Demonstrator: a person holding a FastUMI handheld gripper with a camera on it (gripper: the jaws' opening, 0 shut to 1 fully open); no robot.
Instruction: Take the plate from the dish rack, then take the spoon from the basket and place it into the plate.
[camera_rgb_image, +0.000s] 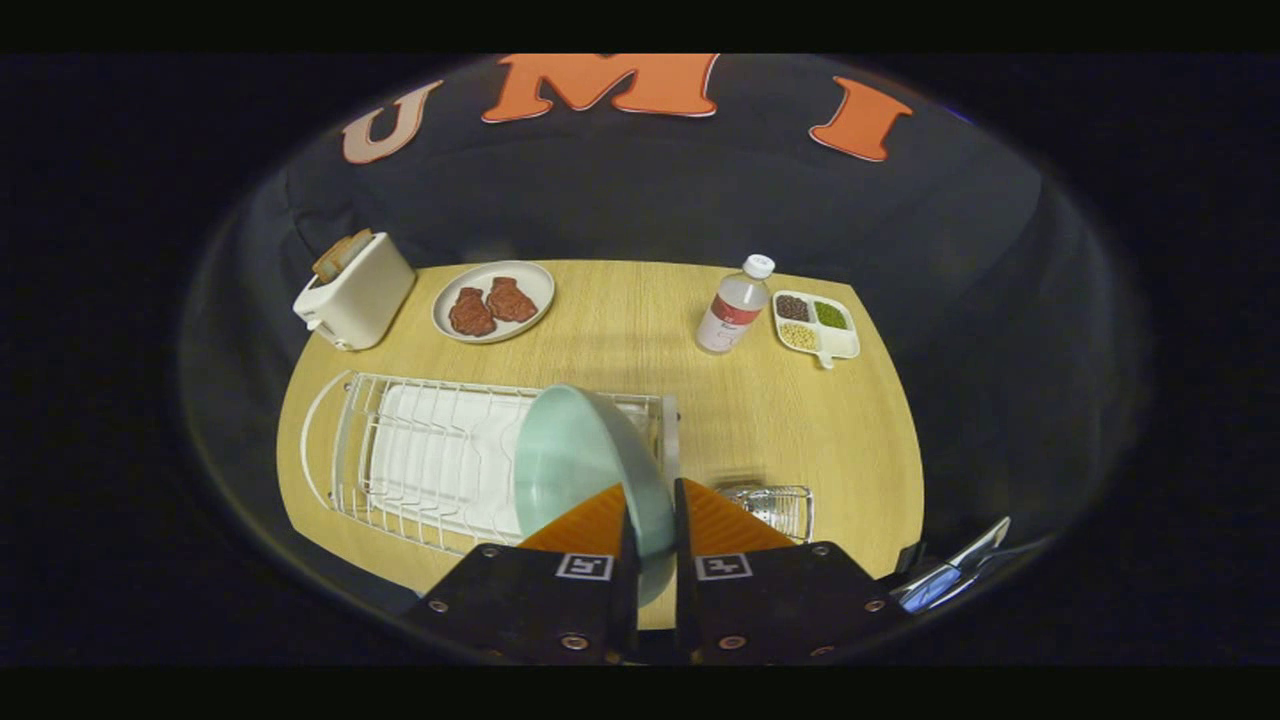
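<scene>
Plate taken from rack.
Fingers (655, 520) grasp the plate (580, 460) rim above the rack (400, 450); next, probably set it on the tabletop (800, 420).

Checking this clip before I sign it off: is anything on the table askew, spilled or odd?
Nothing spilled or damaged. The pale green plate stands on edge, tilted over the dish rack, but only because the gripper is shut on its rim. The toaster sits at the table's far corner.
</scene>
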